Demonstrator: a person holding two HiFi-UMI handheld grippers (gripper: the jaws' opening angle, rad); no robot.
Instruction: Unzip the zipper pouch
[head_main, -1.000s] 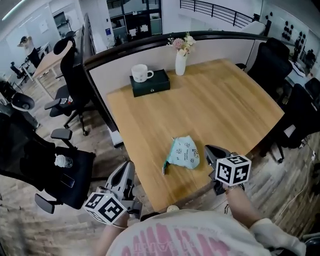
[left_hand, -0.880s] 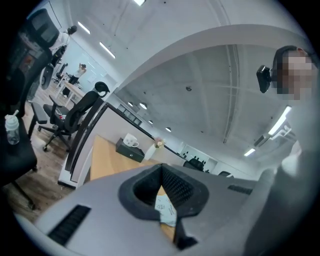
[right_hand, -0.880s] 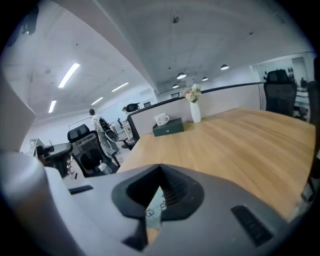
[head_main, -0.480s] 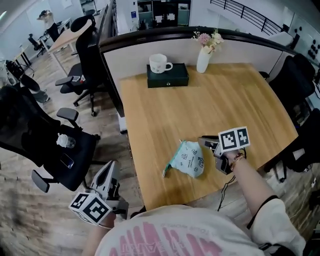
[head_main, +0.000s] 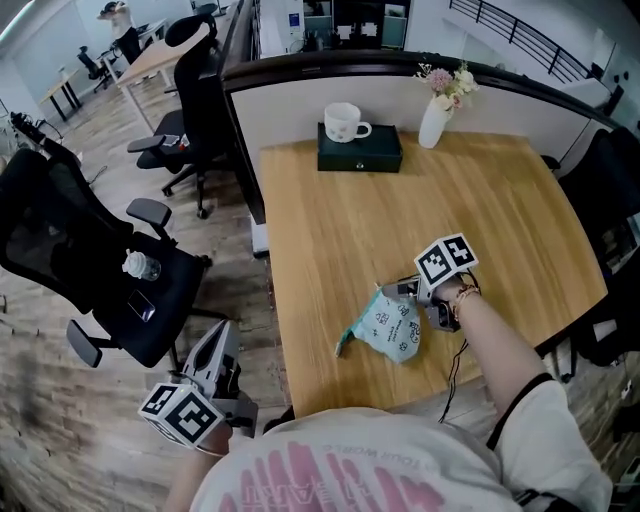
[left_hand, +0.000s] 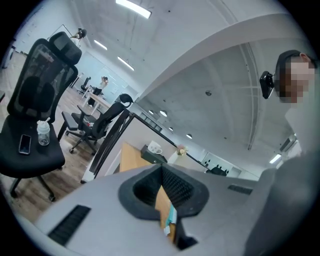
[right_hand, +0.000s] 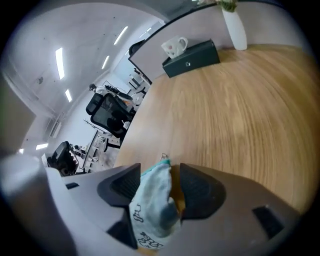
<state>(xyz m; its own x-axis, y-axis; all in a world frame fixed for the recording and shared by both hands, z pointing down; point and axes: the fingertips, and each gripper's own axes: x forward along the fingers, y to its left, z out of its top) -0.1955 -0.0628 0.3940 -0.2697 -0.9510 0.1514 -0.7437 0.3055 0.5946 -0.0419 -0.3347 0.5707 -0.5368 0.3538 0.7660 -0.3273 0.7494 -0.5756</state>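
A pale mint zipper pouch (head_main: 385, 325) with dark print lies crumpled near the front of the wooden table (head_main: 470, 190), its teal zipper end (head_main: 340, 348) pointing left. My right gripper (head_main: 397, 292) slants down over the pouch's upper right end. Its jaws have just been opening, and they now stand wide on either side of the pouch (right_hand: 152, 200). A small metal pull ring (right_hand: 162, 156) shows at the fabric's far tip. My left gripper (head_main: 222, 338) hangs off the table's left front corner, shut and empty; in its own view the left gripper (left_hand: 161, 172) points along the table.
A black box (head_main: 360, 150) carrying a white mug (head_main: 345, 122) stands at the table's back edge, with a white vase of flowers (head_main: 437, 118) to its right. A black office chair (head_main: 120, 290) holding a bottle and a phone stands left of the table. A partition runs behind.
My right gripper has travelled from the table's front edge forward and down onto the pouch, tipping downward and opening its jaws. The left gripper has shifted slightly and stays shut.
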